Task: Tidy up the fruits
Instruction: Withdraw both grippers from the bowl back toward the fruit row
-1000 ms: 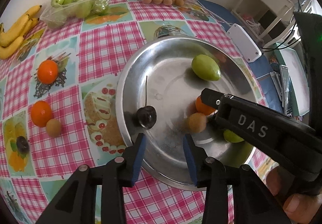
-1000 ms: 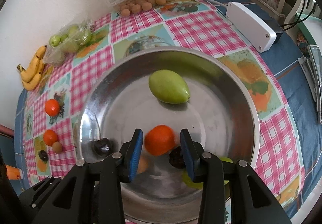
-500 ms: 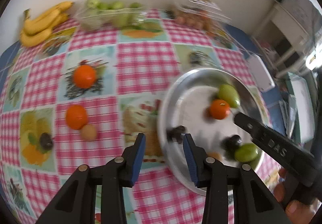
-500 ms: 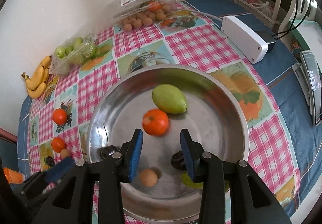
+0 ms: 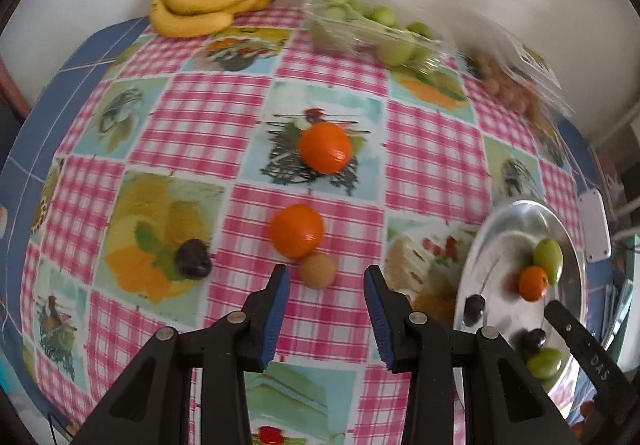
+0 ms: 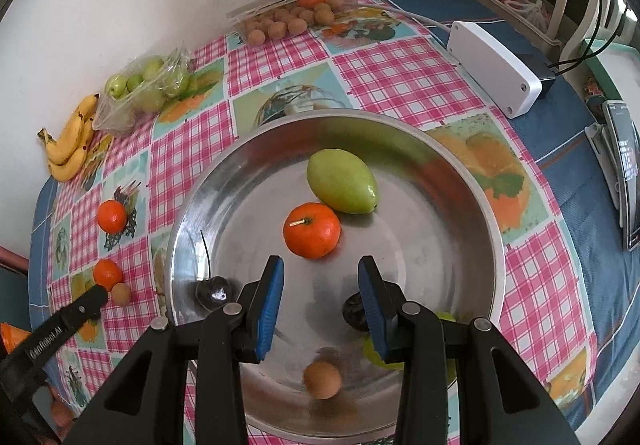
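A steel bowl (image 6: 460, 181) holds a green mango (image 6: 340, 181), an orange (image 6: 312, 231), a dark cherry (image 6: 212, 291), a dark plum (image 6: 354, 311), a small brown fruit (image 6: 322, 379) and a green fruit partly hidden by a finger. My right gripper (image 6: 320, 297) is open and empty over the bowl. My left gripper (image 5: 326, 315) is open and empty just in front of a small brown fruit (image 5: 318, 271) that touches an orange (image 5: 296, 231). A second orange (image 5: 326, 153) and a dark plum (image 5: 194, 259) lie on the tablecloth.
Bananas (image 5: 204, 3), a bag of green fruit (image 5: 368, 29) and a clear box of small brown fruit (image 6: 292, 1) stand along the wall. A white box (image 6: 494, 67) with cables and a phone (image 6: 626, 169) lie right of the bowl.
My left gripper has swung left, away from the bowl, to the loose fruit on the cloth. My right gripper let go of the orange, which now lies in the bowl, and drew back.
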`<state>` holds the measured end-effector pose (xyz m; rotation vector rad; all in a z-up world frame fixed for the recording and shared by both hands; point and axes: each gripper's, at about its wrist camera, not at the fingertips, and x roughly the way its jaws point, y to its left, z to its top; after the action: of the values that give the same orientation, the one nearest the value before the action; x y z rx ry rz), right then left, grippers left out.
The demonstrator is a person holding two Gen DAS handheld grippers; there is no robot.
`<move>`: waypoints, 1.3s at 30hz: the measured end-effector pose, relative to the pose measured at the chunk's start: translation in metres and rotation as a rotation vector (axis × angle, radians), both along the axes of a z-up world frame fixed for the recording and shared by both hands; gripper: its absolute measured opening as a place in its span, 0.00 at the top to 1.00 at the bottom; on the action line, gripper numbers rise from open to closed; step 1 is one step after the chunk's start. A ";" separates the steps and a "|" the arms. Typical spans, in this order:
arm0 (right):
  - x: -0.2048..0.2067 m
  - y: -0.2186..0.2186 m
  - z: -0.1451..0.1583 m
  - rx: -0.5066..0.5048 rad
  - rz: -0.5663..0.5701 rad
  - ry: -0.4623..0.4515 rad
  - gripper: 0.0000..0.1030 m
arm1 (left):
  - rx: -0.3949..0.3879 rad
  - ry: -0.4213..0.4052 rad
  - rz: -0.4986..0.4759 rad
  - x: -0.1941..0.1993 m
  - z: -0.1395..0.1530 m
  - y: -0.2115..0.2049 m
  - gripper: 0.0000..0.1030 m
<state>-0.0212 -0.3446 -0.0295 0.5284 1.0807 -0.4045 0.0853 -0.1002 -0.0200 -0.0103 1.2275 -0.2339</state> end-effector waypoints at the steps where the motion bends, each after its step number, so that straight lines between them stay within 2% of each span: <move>1: 0.000 0.000 0.000 -0.001 0.000 0.001 0.62 | -0.003 0.003 0.006 0.001 0.000 0.001 0.59; 2: 0.000 0.000 0.000 -0.001 0.000 0.002 0.62 | -0.005 0.008 0.011 0.002 -0.001 0.003 0.59; 5: 0.001 0.000 -0.001 -0.005 -0.001 0.005 0.59 | 0.007 0.017 0.016 0.002 -0.002 0.003 0.42; 6: 0.001 0.000 -0.001 -0.009 -0.002 0.009 0.49 | 0.014 0.020 0.015 0.002 -0.003 0.003 0.38; 8: 0.001 -0.001 -0.002 -0.015 -0.005 0.014 0.37 | 0.031 0.020 0.010 0.002 -0.004 0.001 0.35; 13: 0.001 -0.001 -0.005 -0.019 -0.004 0.025 0.33 | 0.053 0.018 0.012 0.002 -0.006 0.001 0.25; 18: 0.003 -0.001 -0.008 -0.020 -0.002 0.034 0.23 | 0.059 0.028 0.026 0.003 -0.009 0.004 0.21; 20: 0.003 0.000 -0.009 -0.021 -0.002 0.037 0.23 | 0.061 0.029 0.030 0.003 -0.010 0.005 0.18; 22: 0.003 0.000 -0.010 -0.022 0.000 0.037 0.22 | 0.068 0.025 0.035 0.004 -0.011 0.006 0.09; 25: 0.004 0.001 -0.011 -0.025 0.003 0.030 0.08 | 0.085 0.010 0.048 0.004 -0.011 0.008 0.00; 28: 0.004 0.003 -0.009 -0.046 0.008 0.026 0.04 | 0.108 -0.005 0.052 0.005 -0.012 0.010 0.00; 29: 0.004 0.003 -0.010 -0.057 0.011 0.031 0.00 | 0.109 -0.003 0.053 0.005 -0.013 0.011 0.00; 39: 0.005 0.005 -0.009 -0.052 0.015 0.017 0.00 | 0.091 0.020 0.039 0.004 -0.016 0.012 0.00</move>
<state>-0.0164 -0.3399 -0.0381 0.4716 1.0873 -0.4239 0.0897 -0.0886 -0.0357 0.0423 1.2556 -0.1445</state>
